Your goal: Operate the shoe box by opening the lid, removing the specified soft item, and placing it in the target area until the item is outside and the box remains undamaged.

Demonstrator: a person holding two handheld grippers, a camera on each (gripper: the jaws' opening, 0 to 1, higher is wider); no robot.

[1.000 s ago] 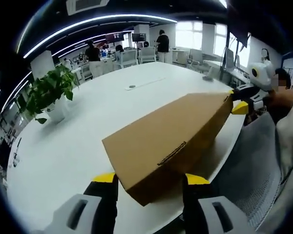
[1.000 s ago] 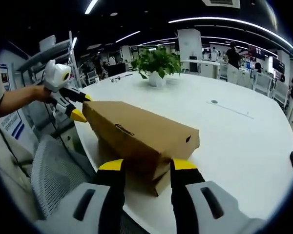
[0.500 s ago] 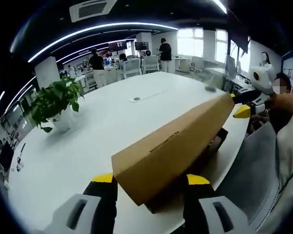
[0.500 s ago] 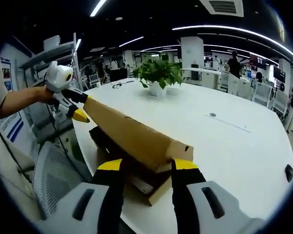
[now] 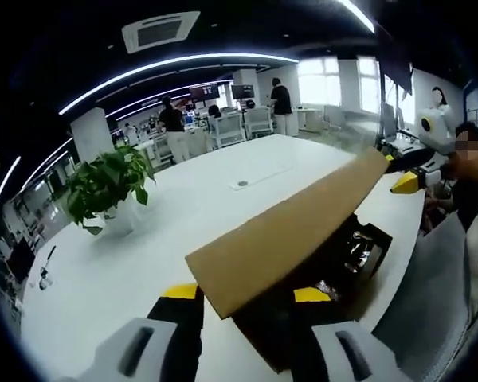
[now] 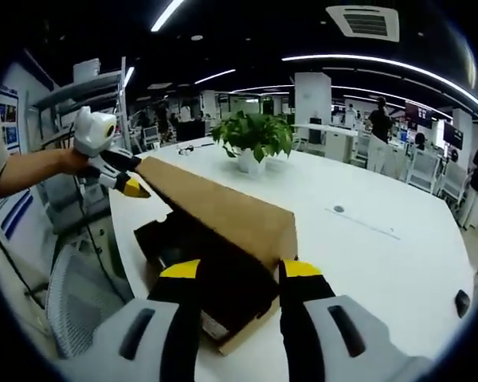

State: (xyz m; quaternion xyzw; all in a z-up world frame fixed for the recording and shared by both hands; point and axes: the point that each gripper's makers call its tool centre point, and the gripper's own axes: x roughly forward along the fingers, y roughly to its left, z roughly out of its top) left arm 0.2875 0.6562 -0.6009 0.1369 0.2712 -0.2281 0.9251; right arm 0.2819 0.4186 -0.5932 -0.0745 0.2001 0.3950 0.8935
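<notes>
This is an open-plan office. A large white conference table with a rounded edge runs through the middle, with a potted green plant standing on it. Behind it stand rows of desks with monitors and white office chairs, where several people stand or sit. Long curved strip lights cross a dark ceiling fitted with a square air-conditioning vent. Bright windows line the far wall, and a grey mesh chair sits at the table's near edge
</notes>
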